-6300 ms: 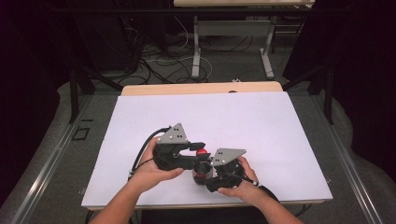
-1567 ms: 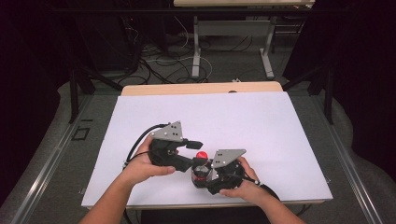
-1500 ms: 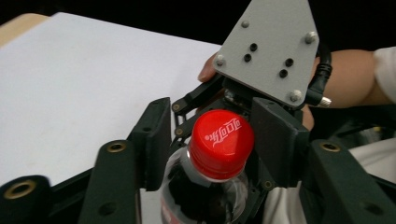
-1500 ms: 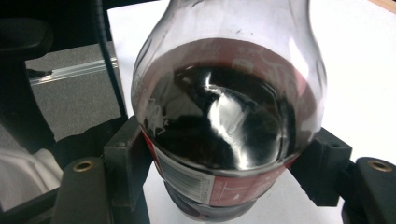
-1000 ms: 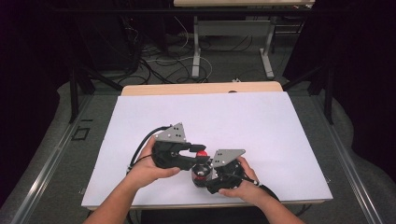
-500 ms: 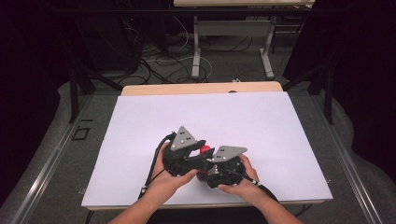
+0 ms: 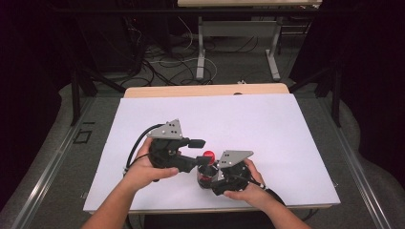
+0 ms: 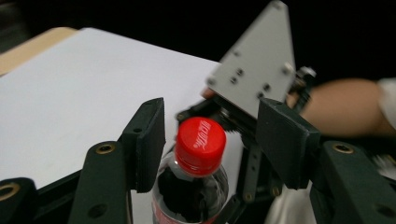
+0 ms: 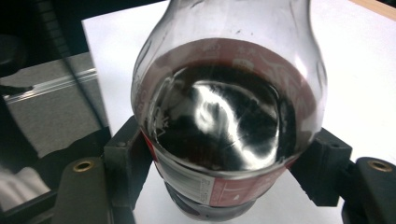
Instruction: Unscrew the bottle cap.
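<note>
Two hand-held grippers meet at a small cola bottle near the front edge of the white bench.

The bottle point(image 7: 206, 172) stands upright on the bench point(image 7: 267, 124), dark drink inside, a red cap point(image 8: 200, 139) on top and a red label low on its body. The right gripper point(image 9: 224, 172) has its fingers clamped on the bottle's lower body, one pad pressed to each side at the label. The left gripper point(image 8: 210, 140) comes in from the other side with its fingers apart, one on each side of the cap; from here they look clear of it, though the near one may be just brushing the neck. From above, the person's left hand point(image 7: 145, 167) and right hand point(image 7: 248, 188) each grip a tool body, cables trailing back.
</note>
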`<action>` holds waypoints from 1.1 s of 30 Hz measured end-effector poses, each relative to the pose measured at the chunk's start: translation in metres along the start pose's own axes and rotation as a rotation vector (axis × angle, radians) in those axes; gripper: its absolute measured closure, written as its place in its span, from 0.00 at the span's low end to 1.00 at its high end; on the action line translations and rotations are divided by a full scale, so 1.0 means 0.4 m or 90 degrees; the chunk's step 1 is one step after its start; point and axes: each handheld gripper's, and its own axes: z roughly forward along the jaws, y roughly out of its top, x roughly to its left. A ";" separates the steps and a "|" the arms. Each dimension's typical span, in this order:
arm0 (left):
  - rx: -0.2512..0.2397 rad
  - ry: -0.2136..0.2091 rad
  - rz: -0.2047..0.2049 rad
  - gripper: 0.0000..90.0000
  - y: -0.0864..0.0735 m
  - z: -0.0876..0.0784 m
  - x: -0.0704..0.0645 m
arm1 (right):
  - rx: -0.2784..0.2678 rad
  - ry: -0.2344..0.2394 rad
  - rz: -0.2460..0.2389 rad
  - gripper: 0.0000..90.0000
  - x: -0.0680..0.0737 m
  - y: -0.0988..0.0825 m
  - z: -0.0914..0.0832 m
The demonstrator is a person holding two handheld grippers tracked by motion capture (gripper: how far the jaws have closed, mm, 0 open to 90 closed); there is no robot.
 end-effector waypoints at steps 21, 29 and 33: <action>-0.005 0.118 -0.017 0.68 -0.011 0.043 -0.039 | 0.008 -0.003 0.000 0.32 0.007 0.003 0.002; -0.015 0.314 -0.064 0.68 0.000 0.098 -0.108 | 0.015 -0.053 0.033 0.32 -0.009 -0.004 0.005; -0.010 0.322 -0.082 0.68 0.009 0.106 -0.108 | 0.020 -0.053 0.043 0.32 -0.014 -0.005 0.001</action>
